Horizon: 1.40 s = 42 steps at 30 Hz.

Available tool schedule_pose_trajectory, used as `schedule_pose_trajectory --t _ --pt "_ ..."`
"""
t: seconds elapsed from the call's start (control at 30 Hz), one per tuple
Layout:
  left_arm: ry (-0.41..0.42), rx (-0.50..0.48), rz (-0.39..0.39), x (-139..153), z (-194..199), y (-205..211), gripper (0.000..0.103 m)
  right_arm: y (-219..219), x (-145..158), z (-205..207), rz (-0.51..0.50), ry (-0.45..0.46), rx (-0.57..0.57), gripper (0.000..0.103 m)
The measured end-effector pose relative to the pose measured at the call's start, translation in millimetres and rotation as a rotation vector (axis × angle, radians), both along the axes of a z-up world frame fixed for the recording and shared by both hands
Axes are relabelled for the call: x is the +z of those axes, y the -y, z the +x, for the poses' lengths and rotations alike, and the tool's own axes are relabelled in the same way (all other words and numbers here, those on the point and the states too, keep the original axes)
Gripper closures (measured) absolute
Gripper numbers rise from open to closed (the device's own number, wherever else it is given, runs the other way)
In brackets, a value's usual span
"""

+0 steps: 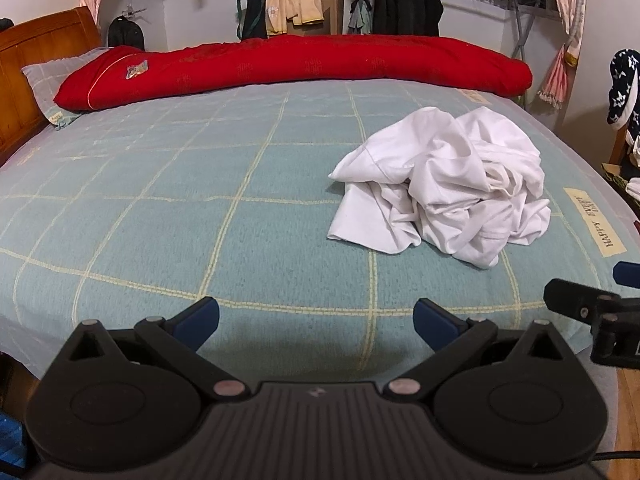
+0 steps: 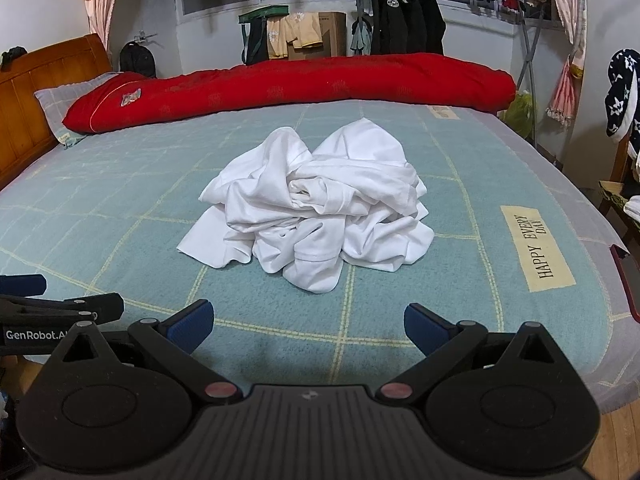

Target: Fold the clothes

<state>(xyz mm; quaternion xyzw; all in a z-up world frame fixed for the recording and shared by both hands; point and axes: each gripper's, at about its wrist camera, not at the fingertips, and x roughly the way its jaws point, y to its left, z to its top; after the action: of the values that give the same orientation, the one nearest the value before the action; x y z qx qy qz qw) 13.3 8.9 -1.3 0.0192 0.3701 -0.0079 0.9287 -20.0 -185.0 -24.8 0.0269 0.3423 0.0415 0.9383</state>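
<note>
Left gripper (image 1: pixel 316 320): nearest to my left camera; blue-padded fingers (image 1: pixel 198 318) spread wide, holding nothing, hanging over the near edge of the bed with only bare cover between them.
Right gripper (image 2: pixel 307 325): fingers (image 2: pixel 191 322) just as wide apart, empty, touching nothing that I can see, also over the near edge.
White garment (image 2: pixel 308 208): one crumpled heap on the blue-green checked bed cover (image 2: pixel 120 216), well apart from both grippers; dead ahead of my right one, far and to the right of my left one.
Left view only: wide stretch of empty cover to the left of the heap, and the side of the right gripper poking in at the right edge.
Right view only: the left gripper's body with "GenRobot.AI" lettering at the left edge, and a dark red-edged flat object (image 2: pixel 626 280) at the right side of the bed; I cannot tell what it is.
Surroundings, left to right: wooden headboard (image 2: pixel 24 92), grey pillow (image 2: pixel 68 96), long red rolled quilt (image 2: pixel 300 84) along the far side, clothes rack with dark jackets (image 2: pixel 404 20) behind it, "HAPPY EVERY DAY" label (image 2: pixel 536 248) on the cover right of the heap, star-patterned dark cloth (image 2: pixel 620 92) at far right.
In the way: nothing lies between either gripper and the heap.
</note>
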Motion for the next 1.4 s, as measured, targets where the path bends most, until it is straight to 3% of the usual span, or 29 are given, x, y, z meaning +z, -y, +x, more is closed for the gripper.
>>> schedule_pose_trajectory --t 0.9,1.4 --pt "-0.066 -0.028 -0.015 -16 82 10 0.001 17 -20 89 0.023 -0.05 0.052 0.0" --pt "-0.129 -0.181 -0.037 -35 143 38 0.001 30 -46 157 -0.009 -0.104 0.034 0.0"
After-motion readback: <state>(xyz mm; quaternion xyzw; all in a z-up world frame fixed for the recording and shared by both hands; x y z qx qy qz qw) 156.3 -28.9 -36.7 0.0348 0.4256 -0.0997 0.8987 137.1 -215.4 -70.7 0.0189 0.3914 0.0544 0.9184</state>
